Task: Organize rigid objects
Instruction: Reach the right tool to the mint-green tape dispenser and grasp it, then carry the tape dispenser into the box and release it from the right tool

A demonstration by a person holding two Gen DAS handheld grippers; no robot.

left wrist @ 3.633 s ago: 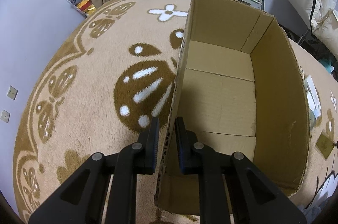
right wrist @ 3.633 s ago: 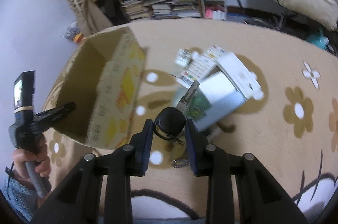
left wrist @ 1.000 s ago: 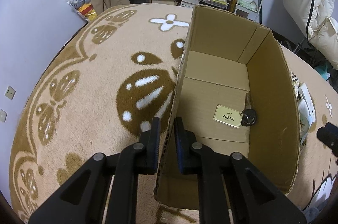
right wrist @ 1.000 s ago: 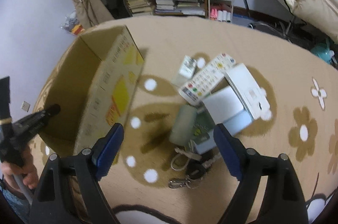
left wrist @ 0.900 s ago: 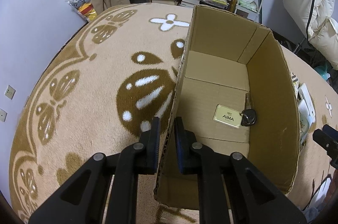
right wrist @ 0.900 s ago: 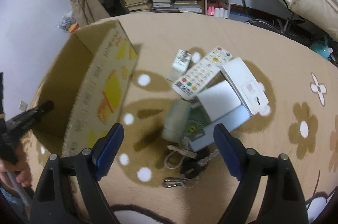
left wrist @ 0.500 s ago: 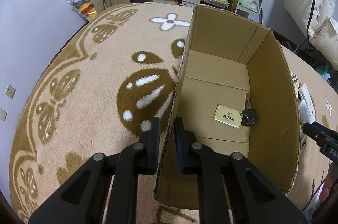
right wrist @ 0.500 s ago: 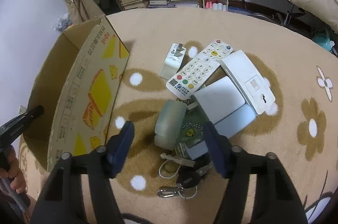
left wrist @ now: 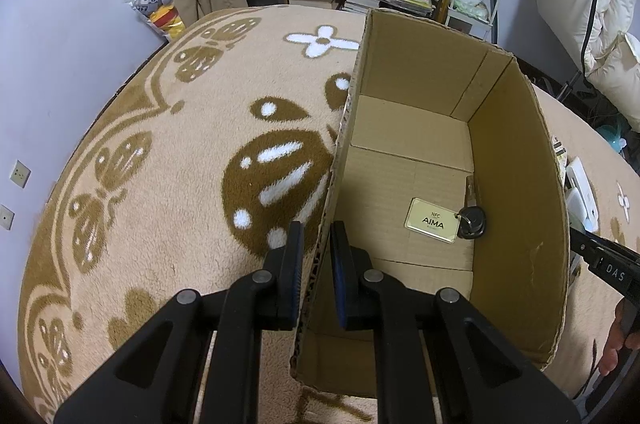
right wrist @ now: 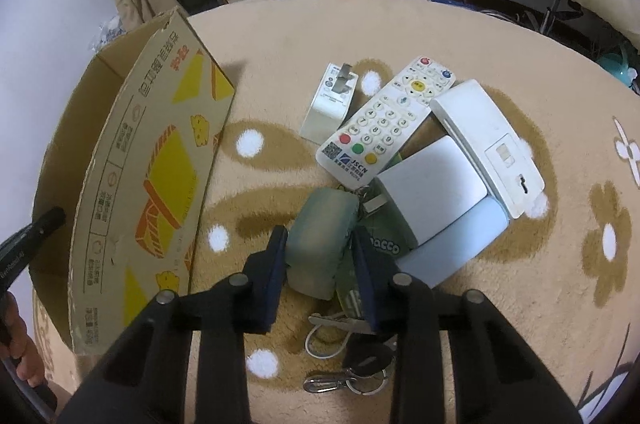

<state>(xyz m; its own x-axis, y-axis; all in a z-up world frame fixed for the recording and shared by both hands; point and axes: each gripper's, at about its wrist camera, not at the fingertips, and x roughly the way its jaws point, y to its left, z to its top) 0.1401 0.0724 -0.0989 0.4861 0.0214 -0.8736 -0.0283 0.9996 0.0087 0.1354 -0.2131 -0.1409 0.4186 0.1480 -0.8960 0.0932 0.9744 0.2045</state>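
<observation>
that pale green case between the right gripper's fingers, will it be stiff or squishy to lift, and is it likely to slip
The pale green case looks rounded and matte, so probably stiff and unlikely to flop. Its curved sides could slide between the pads of the right gripper, whose jaws have just been closing around it. It seems small, so likely light.

Your right gripper point(right wrist: 320, 256) drops toward the pile on the rug, and its jaws have just been closing around the pale green case point(right wrist: 320, 236). The black key with its gold tag point(left wrist: 432, 220) now lies inside the cardboard box point(left wrist: 516, 184).
</observation>
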